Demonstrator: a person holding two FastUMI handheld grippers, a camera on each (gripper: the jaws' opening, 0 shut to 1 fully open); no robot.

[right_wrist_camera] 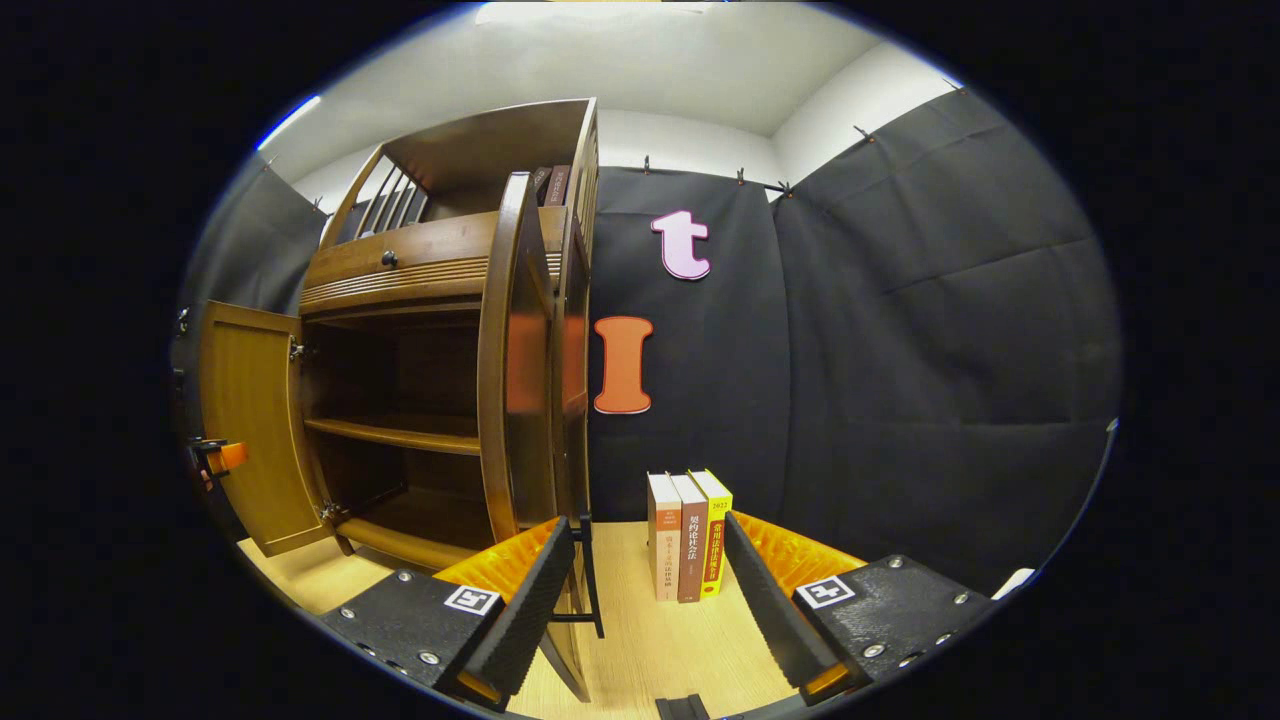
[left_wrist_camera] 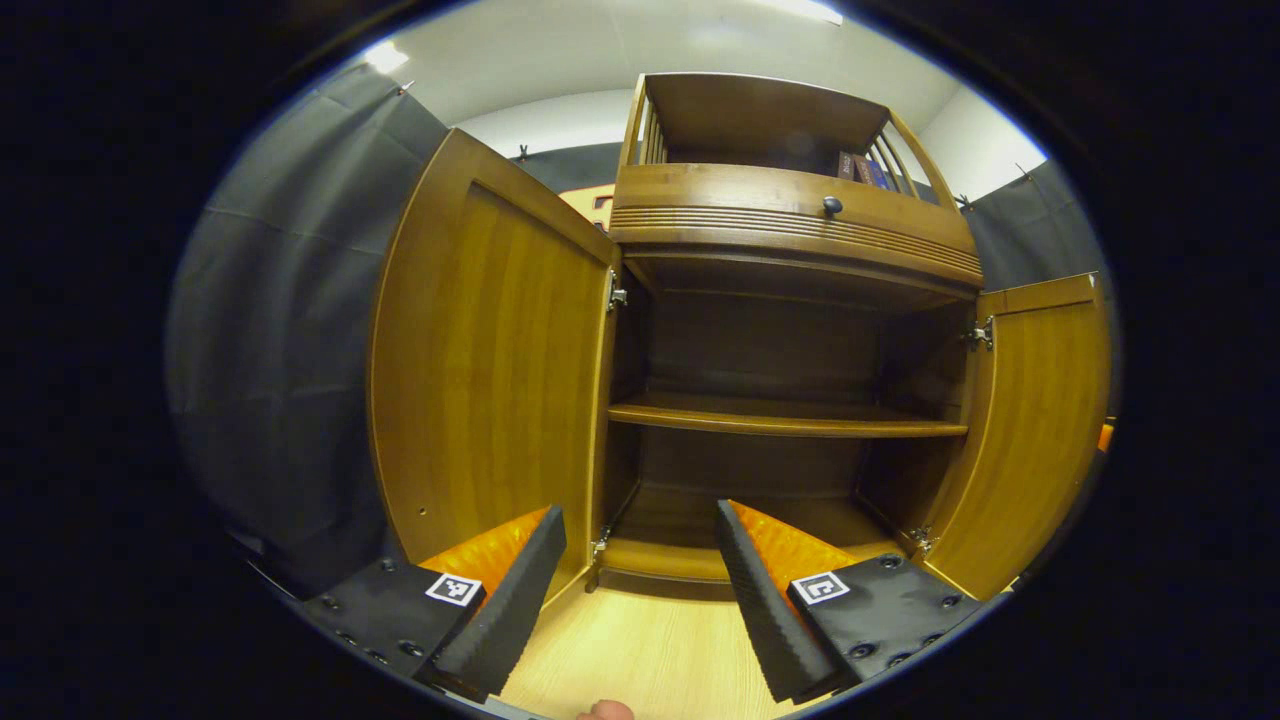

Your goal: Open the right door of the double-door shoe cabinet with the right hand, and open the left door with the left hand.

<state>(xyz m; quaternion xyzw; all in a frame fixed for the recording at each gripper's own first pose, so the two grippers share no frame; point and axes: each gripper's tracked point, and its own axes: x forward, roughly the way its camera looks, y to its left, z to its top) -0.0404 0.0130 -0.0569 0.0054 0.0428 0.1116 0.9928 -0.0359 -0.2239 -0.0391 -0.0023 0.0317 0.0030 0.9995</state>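
The wooden shoe cabinet (left_wrist_camera: 790,225) stands with both doors swung open. In the left gripper view the left door (left_wrist_camera: 485,370) hangs wide just past my left finger, and the right door (left_wrist_camera: 1040,420) stands open at the far right. My left gripper (left_wrist_camera: 635,600) is open, holding nothing, facing the bare inner shelf (left_wrist_camera: 780,415). In the right gripper view the right door (right_wrist_camera: 510,380) shows edge-on. Its dark bar handle (right_wrist_camera: 592,575) hangs just inside my left finger. My right gripper (right_wrist_camera: 645,600) is open. The left door (right_wrist_camera: 250,430) shows farther off, with the other gripper (right_wrist_camera: 222,457) at its edge.
Three upright books (right_wrist_camera: 690,535) stand on the pale wooden floor (right_wrist_camera: 640,650) right of the cabinet, ahead of my right gripper. A drawer with a dark knob (left_wrist_camera: 832,205) sits above the doors, with books (left_wrist_camera: 865,168) on the top shelf. Black cloth walls surround the booth.
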